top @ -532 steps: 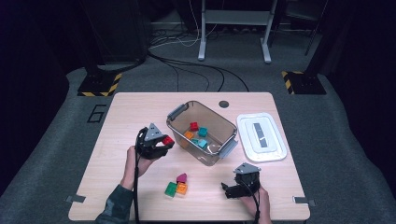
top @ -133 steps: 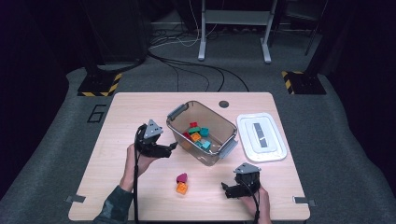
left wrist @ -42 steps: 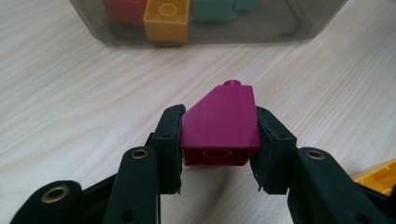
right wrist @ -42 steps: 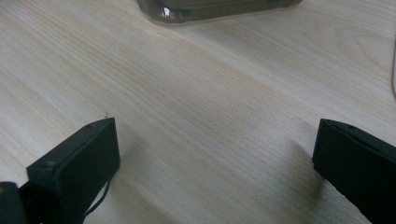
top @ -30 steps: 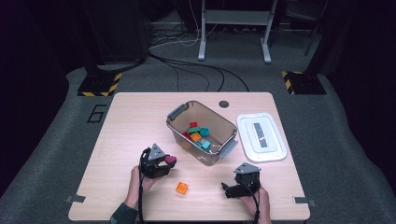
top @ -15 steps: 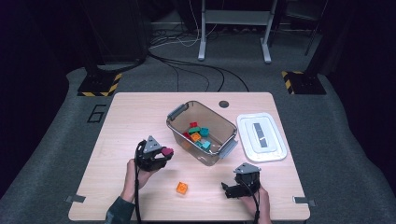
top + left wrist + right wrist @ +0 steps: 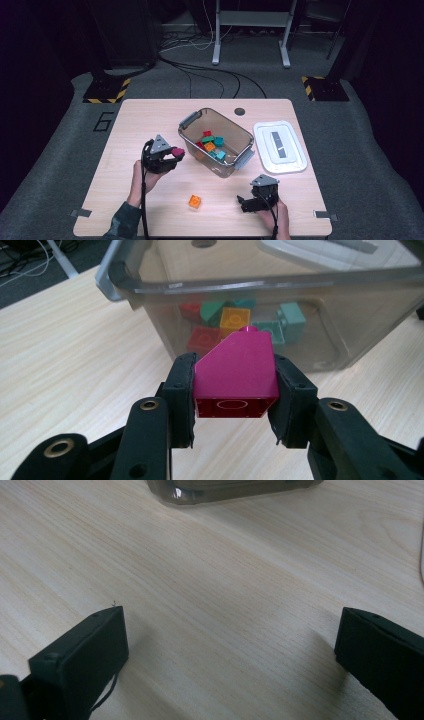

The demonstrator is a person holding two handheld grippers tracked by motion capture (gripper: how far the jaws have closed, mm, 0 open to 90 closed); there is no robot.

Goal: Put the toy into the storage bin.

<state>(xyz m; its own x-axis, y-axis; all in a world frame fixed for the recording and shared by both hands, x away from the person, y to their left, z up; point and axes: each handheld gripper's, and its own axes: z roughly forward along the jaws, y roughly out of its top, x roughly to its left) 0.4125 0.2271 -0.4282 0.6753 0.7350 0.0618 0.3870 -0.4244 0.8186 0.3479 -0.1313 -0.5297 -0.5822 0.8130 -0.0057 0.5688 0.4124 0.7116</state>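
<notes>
A: Magenta brick (image 7: 235, 372), sloped roof shape with one stud on top, hollow underside facing the camera. Position?

B: Clamped between the jaws of the left gripper (image 7: 234, 390), one black pad on each flat side. In the high view the brick (image 7: 177, 151) sits at the gripper's tip, off the surface (image 7: 140, 120), roughly 9 o'clock from the clear bin (image 7: 239, 131) and just beside its near-left wall.

A: Left gripper state, confirm.

B: Clenched on the magenta brick. Gripper (image 7: 171, 157) points toward the bin; the left hand (image 7: 141, 176) comes in from 6 o'clock.

A: Bin contents?

B: Through the transparent wall in the left gripper view: red, green, orange and teal bricks (image 7: 235, 322), piled loosely on the floor of the bin. Grey handles at both ends. Cannot separate the individual pieces further.

A: Anything loose on the surface?

B: One orange brick (image 7: 195, 201), at about 7 o'clock from the bin, between the two hands and nearer the front edge. Apart from both grippers.

A: Right gripper?

B: Right gripper (image 7: 247, 204) rests low at 5 o'clock from the bin, held by the right hand (image 7: 276, 214). In the right gripper view its jaws stand wide apart with bare wood grain between them; released, grasping nothing.

A: Further out?

B: White lid (image 7: 280, 147) lying flat at 3 o'clock from the bin, just beside it. Dark round grommet (image 7: 240, 111) in the surface at 12 o'clock from the bin, near the far edge.
</notes>
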